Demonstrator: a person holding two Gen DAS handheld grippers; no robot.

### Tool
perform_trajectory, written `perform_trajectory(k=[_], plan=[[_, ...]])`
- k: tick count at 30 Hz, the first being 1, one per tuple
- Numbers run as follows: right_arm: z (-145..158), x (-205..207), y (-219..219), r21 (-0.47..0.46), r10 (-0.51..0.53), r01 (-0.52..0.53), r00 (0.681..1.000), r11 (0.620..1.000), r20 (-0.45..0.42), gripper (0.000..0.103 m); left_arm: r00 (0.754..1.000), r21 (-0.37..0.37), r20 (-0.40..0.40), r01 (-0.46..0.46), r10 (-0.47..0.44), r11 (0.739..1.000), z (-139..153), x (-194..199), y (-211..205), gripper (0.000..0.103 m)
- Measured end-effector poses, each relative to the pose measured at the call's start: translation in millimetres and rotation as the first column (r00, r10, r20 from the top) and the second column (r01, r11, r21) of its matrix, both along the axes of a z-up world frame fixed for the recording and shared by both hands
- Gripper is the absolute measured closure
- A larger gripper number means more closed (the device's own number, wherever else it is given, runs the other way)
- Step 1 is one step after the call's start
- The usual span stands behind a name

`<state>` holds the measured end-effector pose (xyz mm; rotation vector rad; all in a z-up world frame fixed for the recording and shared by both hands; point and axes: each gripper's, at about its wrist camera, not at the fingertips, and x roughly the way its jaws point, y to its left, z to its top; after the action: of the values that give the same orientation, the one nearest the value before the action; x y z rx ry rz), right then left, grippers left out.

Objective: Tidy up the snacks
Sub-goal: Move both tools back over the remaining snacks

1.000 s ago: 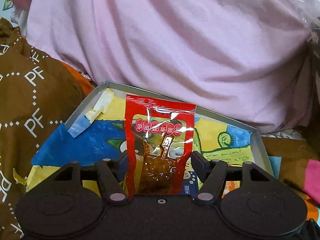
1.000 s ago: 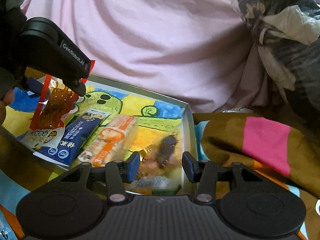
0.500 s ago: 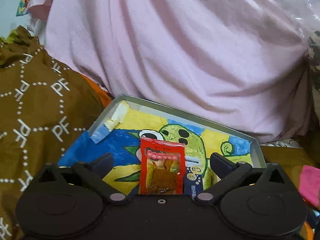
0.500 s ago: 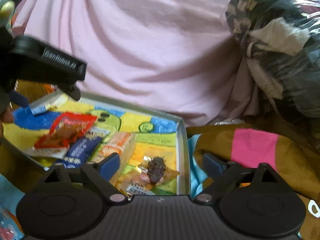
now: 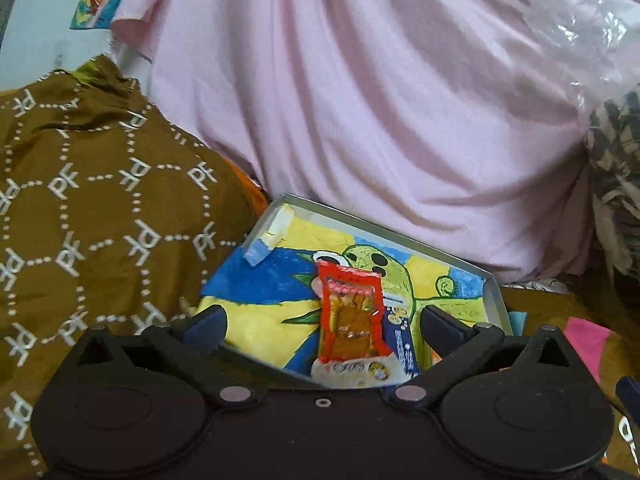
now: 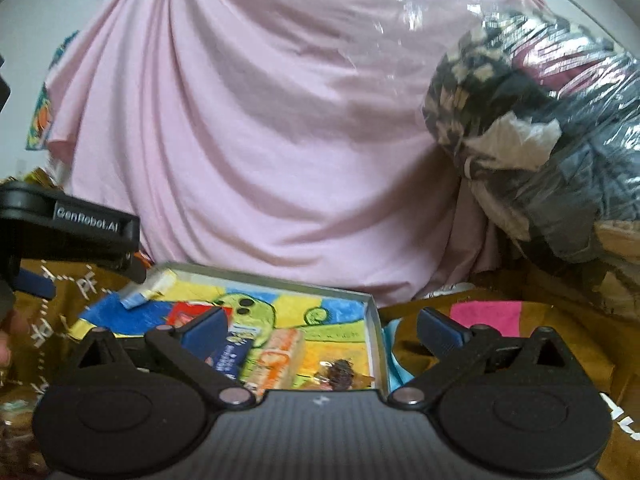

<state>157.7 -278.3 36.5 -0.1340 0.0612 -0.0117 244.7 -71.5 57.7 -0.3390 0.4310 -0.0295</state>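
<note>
A shallow metal tray [image 5: 494, 292] lined with a painted cartoon lies on the bed. A red snack packet [image 5: 352, 316] lies flat in it, beside a blue packet [image 5: 404, 346]. My left gripper [image 5: 322, 324] hovers open in front of the tray's near edge, with nothing between its pads. In the right wrist view the tray [image 6: 374, 320] holds the red packet [image 6: 182, 314], the blue packet [image 6: 232, 354], an orange packet [image 6: 280, 356] and a dark snack in clear wrap [image 6: 340, 374]. My right gripper [image 6: 322, 327] is open and empty, held back from the tray.
A pink sheet [image 5: 380, 100] rises behind the tray. Brown patterned cloth [image 5: 100, 220] bulges at its left. A clear plastic bag of clothing [image 6: 540, 128] sits at the right. The other gripper's black finger [image 6: 96, 236] and a person's hand [image 6: 5, 344] are at the left edge.
Both grippers opened wide and drew back from the tray. The left one let go of the red packet, which now lies flat. The right one widened around the dark wrapped snack and left it.
</note>
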Motion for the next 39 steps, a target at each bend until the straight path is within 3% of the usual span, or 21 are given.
perform_trajectory(k=[10,23,31,39], plan=[[0.5,-56.7,21.1,-0.016,0.053,-0.052,0.998,0.998,0.015,0.000,1.000,0.041,-0.003,0.006,-0.006,0.999,-2.0,-65.4,29.5,0.001],[-14.3,-120.1,41.8,-0.009,0.125,-0.125,0.991,0.992,-0.054,0.000,1.000,0.113,-0.026,0.014,-0.011,0.994,-24.4,-130.9,73.7,0.001],[-29.9,-134.2,49.2,0.013,0.182,-0.183,0.966,0.983,-0.182,0.000,0.997,0.148,-0.074,0.044,-0.033,0.988,-52.2,-152.1,81.0,0.001],[-51.6,-127.9,61.6,-0.049,0.201,-0.233,0.915,0.971,-0.351,0.000,0.988,0.195,-0.135,0.098,-0.072,0.976,-80.0,-157.9,75.4,0.001]])
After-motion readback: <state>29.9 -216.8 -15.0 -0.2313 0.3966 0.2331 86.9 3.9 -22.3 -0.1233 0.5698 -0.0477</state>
